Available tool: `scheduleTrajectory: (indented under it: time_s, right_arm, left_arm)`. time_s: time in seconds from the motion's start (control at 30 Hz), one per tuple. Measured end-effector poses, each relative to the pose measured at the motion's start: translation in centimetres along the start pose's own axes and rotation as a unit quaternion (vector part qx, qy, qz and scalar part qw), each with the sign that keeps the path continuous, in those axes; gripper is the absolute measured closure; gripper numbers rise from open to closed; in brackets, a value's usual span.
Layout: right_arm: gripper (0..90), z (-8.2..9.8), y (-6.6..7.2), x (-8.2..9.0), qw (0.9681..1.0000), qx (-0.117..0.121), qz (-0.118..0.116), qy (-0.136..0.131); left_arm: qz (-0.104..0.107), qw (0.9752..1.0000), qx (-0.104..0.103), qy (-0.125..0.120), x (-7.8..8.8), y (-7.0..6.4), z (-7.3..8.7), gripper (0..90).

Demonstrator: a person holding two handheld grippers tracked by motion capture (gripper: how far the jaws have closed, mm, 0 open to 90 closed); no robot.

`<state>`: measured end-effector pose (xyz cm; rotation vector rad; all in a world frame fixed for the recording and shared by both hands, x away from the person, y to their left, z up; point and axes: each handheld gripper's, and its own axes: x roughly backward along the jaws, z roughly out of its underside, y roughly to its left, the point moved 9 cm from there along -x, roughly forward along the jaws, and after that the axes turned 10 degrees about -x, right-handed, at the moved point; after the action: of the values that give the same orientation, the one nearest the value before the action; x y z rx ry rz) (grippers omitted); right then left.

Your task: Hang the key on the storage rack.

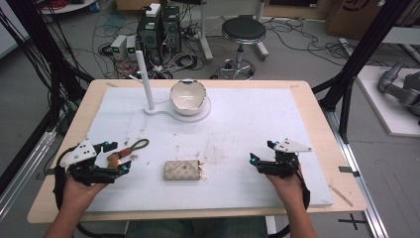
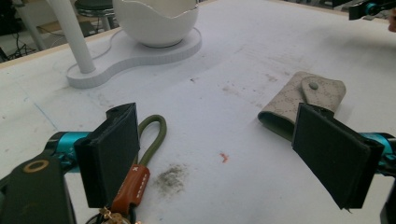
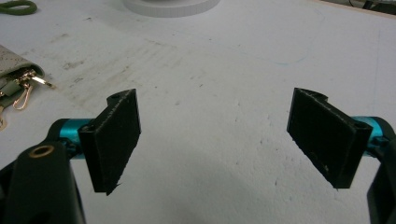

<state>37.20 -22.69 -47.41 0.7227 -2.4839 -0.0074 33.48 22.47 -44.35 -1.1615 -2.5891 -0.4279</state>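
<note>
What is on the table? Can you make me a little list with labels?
table cover: white foam sheet, smudged
near left gripper: keychain with olive loop and brown tag
middle front: beige key pouch, gold clips poking out of one end
far side: white stand with an upright post and an eggshell-shaped bowl
left gripper: open, beside the keychain
right gripper: open, holding nothing

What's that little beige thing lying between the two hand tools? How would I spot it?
Start at the white mat covering the table, then look at its near edge, midway between the left gripper and the right gripper. The key pouch lies flat there: beige, patterned, with a snap flap, unlike the green-looped keychain beside it.
</note>
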Motion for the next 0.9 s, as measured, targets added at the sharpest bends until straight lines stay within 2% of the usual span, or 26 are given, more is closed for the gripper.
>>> scheduleTrajectory:
  time_s: [0.1, 0.13, 0.23, 0.27, 0.37, 0.57, 0.7, 0.87, 0.9]
  right_arm:
    - [17.7, 0.2, -0.3, 0.2, 1.0000, -0.004, 0.002, -0.002]
    - [17.7, 0.2, -0.3, 0.3, 1.0000, -0.005, 0.003, 0.000]
    - [17.7, 0.2, -0.4, 0.5, 1.0000, -0.003, 0.002, -0.001]
    - [17.7, 0.2, -0.5, 0.8, 1.0000, -0.006, 0.003, -0.004]
    - [17.7, 0.3, -0.7, 1.3, 0.9999, -0.009, 0.005, -0.007]
    - [17.7, 0.8, -1.1, 2.2, 0.9999, -0.010, 0.010, -0.009]
    - [17.7, 1.1, -1.3, 2.9, 0.9998, -0.011, 0.015, -0.010]
    - [17.7, 1.4, -1.4, 3.4, 0.9997, -0.014, 0.020, -0.010]
    - [17.7, 1.6, -1.6, 3.7, 0.9996, -0.014, 0.022, -0.010]
  left_arm:
    - [0.001, 0.9997, 0.002, 0.024, -0.6, 0.7, 0.6, 15.2]
    - [0.007, 0.9994, 0.010, 0.033, -1.0, 1.0, 1.0, 15.6]
    - [0.015, 0.9988, 0.016, 0.043, -1.5, 1.3, 1.4, 16.5]
    - [0.022, 0.9977, 0.016, 0.062, -2.2, 1.7, 2.0, 16.6]
    - [0.030, 0.9963, 0.016, 0.079, -3.0, 1.9, 2.5, 16.6]
    - [0.021, 0.9927, 0.010, 0.119, -3.9, 2.5, 3.7, 17.9]
    - [0.021, 0.9915, 0.021, 0.127, -4.3, 3.1, 4.3, 24.9]
    - [0.009, 0.9893, 0.034, 0.142, -4.5, 3.9, 5.0, 27.7]
    - [0.007, 0.9874, 0.037, 0.154, -4.6, 4.1, 5.4, 27.8]
